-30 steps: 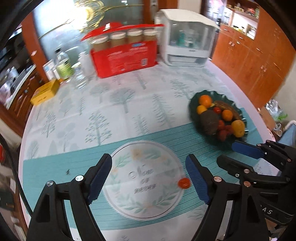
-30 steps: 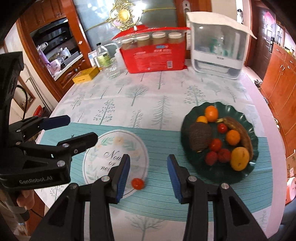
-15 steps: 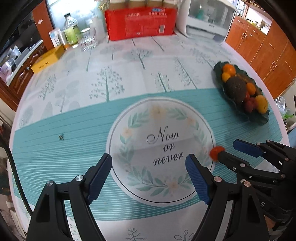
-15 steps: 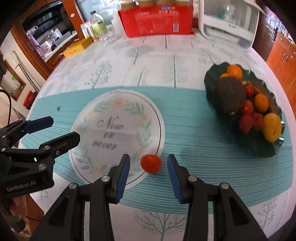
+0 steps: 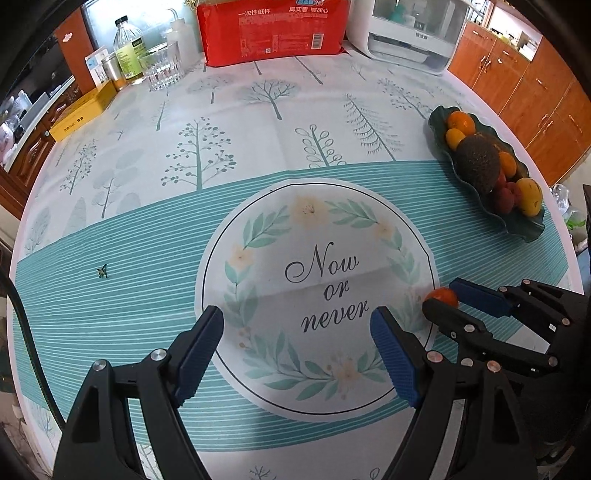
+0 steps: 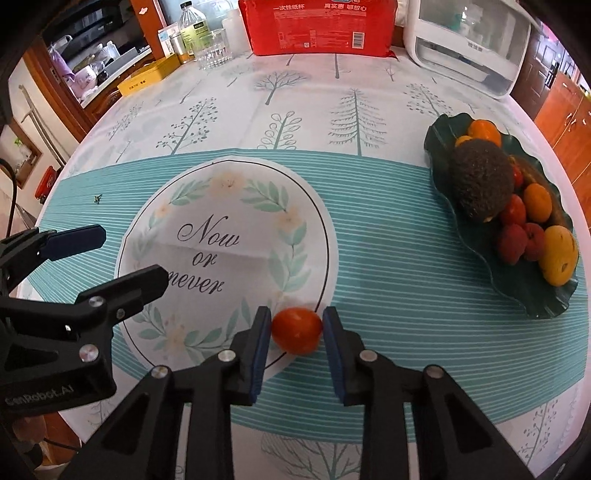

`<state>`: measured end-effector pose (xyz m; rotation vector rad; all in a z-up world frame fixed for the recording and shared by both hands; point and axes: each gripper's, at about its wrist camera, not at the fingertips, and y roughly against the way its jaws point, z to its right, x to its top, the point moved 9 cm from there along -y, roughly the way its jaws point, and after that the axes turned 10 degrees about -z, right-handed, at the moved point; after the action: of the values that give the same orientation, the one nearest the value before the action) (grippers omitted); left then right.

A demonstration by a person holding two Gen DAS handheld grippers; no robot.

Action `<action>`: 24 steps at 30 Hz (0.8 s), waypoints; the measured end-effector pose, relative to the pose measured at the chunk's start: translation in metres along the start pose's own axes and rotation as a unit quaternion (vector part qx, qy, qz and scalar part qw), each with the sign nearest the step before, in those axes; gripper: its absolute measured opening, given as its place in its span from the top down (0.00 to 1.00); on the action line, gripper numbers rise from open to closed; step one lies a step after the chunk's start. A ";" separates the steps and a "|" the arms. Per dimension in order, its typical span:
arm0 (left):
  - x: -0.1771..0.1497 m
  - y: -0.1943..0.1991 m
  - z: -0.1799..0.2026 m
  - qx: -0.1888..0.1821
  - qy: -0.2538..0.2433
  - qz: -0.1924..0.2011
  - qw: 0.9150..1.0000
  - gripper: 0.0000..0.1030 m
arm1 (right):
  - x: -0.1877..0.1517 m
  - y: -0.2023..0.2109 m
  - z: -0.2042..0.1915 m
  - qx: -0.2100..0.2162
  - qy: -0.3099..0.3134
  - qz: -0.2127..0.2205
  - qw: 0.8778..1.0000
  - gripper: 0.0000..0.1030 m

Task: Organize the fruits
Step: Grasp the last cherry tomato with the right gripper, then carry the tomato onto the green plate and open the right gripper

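Right tool just closed onto small round red-orange tomato | left tool apart, empty

Round table under a tree-print cloth, orange-brown wooden cabinets along the right — dark wood cupboards left.

I'm looking into a home dining room: a round table under a tree-printed plastic cloth, orange-brown wooden cabinets along the wall, a white countertop dish cabinet, a red pack of disposable paper cups, and a dark green leaf-shaped fruit plate.
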<state>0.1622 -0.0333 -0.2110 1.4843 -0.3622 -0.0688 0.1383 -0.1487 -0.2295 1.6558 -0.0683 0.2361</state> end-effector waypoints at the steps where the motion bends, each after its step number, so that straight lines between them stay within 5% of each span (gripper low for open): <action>1: 0.000 -0.001 0.000 0.000 0.000 -0.001 1.000 0.22 | 0.000 0.000 0.000 0.000 0.001 0.000 1.000 0.72; 15: 0.017 0.009 0.024 0.005 -0.008 0.007 1.000 0.22 | -0.008 0.010 0.005 0.010 0.032 0.002 0.999 0.75; 24: 0.043 0.031 0.074 -0.003 -0.032 0.030 0.999 0.22 | 0.002 0.063 0.064 0.000 -0.002 0.050 0.999 0.75</action>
<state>0.1763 -0.1123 -0.1688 1.4661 -0.4580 -0.0693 0.1356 -0.2183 -0.1730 1.6547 -0.1542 0.3076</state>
